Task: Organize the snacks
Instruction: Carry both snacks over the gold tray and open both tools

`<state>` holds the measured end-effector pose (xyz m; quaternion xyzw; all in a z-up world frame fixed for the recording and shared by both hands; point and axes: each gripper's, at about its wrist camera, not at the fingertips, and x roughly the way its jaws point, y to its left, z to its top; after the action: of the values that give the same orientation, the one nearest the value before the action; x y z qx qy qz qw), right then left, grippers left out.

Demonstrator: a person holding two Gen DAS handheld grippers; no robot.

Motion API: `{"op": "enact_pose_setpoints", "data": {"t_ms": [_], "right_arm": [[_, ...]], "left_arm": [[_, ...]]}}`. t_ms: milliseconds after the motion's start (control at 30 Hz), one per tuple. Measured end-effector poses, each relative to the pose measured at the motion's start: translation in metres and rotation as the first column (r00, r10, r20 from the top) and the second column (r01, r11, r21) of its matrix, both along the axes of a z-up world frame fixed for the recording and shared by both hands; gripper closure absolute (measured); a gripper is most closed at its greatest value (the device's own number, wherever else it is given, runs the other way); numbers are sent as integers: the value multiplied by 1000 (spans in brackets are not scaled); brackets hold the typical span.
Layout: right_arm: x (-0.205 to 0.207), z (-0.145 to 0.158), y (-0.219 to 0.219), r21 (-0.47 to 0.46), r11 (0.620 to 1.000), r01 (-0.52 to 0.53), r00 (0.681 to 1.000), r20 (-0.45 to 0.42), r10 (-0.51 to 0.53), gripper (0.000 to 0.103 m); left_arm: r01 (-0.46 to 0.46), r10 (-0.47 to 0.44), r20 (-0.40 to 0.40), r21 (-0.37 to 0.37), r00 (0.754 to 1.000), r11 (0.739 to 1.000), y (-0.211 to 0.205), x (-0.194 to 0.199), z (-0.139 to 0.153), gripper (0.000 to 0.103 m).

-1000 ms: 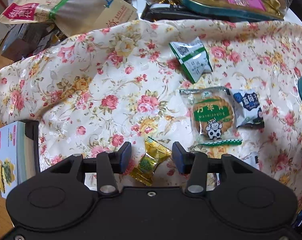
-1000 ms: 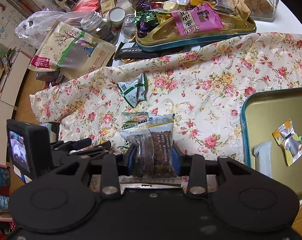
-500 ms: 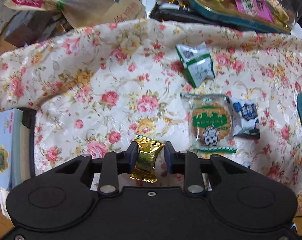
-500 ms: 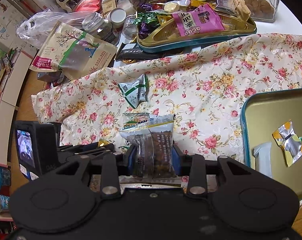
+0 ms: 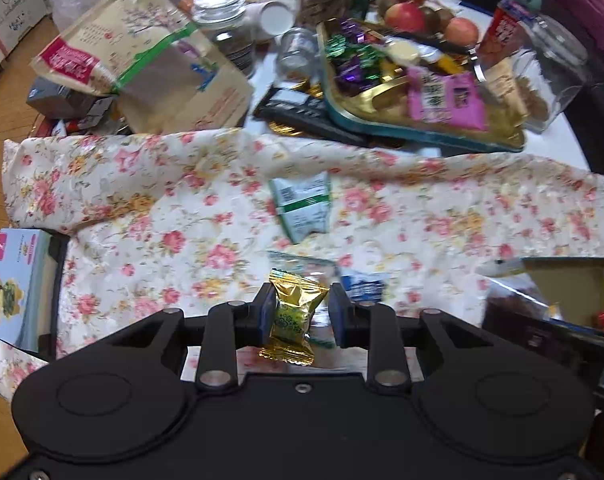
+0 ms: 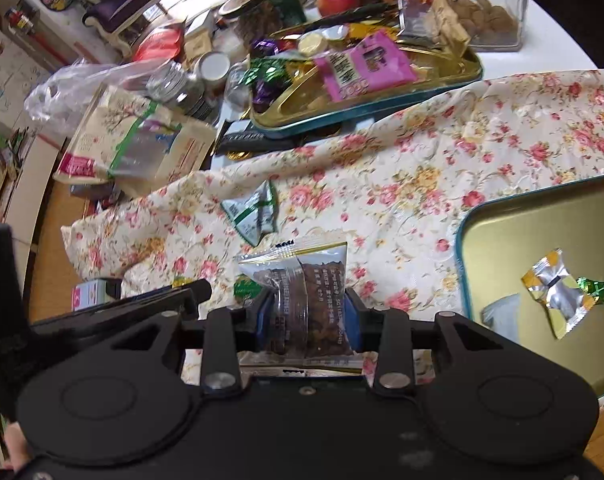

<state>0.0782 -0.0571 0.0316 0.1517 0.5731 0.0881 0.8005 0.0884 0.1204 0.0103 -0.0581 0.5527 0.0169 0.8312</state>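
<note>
The left gripper (image 5: 298, 312) has its fingers clamped on a gold candy (image 5: 294, 316), held clear above the flowered cloth (image 5: 150, 216) on the counter. The right gripper (image 6: 307, 312) pinches a clear packet of brown cake (image 6: 307, 300) — just left of the teal tray (image 6: 501, 240), where a silver-and-yellow candy (image 6: 557, 292) lies. A green-and-white packet (image 5: 303, 206) rests on the cloth beyond both.

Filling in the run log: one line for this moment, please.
left hand-held gripper: shut on gold candy | right hand-held gripper: shut on brown snack pack | teal tray: two wrappers inside
</note>
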Motion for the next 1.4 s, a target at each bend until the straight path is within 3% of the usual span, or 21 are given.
{"op": "enact_pose_setpoints", "data": {"t_ms": [300, 667, 900, 1200, 1333, 1400], "right_arm": [[10, 8, -60, -17, 988, 150, 988, 28, -150, 64], [4, -9, -151, -134, 943, 304, 952, 22, -304, 64], [-2, -17, -201, -156, 903, 401, 915, 18, -404, 64], [-3, -18, -229, -153, 877, 456, 889, 20, -458, 64], [-4, -16, -232, -147, 875, 461, 886, 25, -463, 64], [-5, -14, -232, -147, 875, 462, 886, 31, -462, 64]], "left_arm": [[97, -94, 73, -36, 993, 995, -64, 0, 27, 66], [208, -204, 57, -74, 977, 975, -134, 0, 21, 66], [259, -255, 43, -121, 966, 958, -171, 1, 18, 66], [316, -312, 51, -106, 949, 943, -199, 0, 12, 63], [314, -309, 63, -122, 949, 941, -198, -1, 13, 53], [312, -305, 72, -128, 950, 941, -197, -1, 15, 53]]}}
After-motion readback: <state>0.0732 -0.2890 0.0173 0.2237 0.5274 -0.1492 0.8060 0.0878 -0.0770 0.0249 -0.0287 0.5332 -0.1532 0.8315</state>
